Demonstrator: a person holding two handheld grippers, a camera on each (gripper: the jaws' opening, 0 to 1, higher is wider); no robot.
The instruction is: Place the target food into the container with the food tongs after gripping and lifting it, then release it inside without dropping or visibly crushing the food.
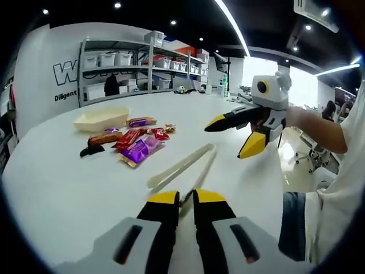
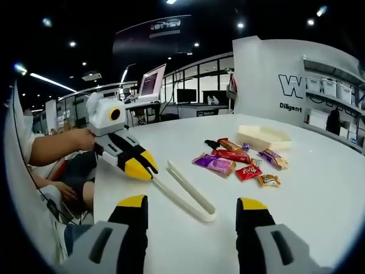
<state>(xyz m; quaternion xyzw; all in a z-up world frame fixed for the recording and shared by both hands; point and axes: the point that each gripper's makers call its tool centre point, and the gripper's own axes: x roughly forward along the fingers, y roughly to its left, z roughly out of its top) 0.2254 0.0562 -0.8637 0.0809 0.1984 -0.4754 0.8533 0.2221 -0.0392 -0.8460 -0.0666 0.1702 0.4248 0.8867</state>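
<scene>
left gripper [image 1: 186, 201]: jaws nearly together, pinching one end of food tongs [image 1: 181, 167]
right gripper [image 2: 193, 206]: jaws spread wide, nothing btwn; hinge end of tongs lies just ahead
snacks [image 1: 136, 141]: wrapped pile on white table [image 1: 63, 182], ahead-left of left jaws
container [image 1: 101, 119]: cream tray, beyond pile, well apart from both jaws

Lay on the table [image 1: 68, 188], the tongs [image 1: 181, 165] nearest its near edge, between the left gripper [image 1: 181, 201] and the snack packets [image 1: 137, 140]. Sat beyond those packets, toward the far edge, the container [image 1: 101, 119]. Hovered to the right of the tongs, the right gripper [image 1: 231, 137].
</scene>
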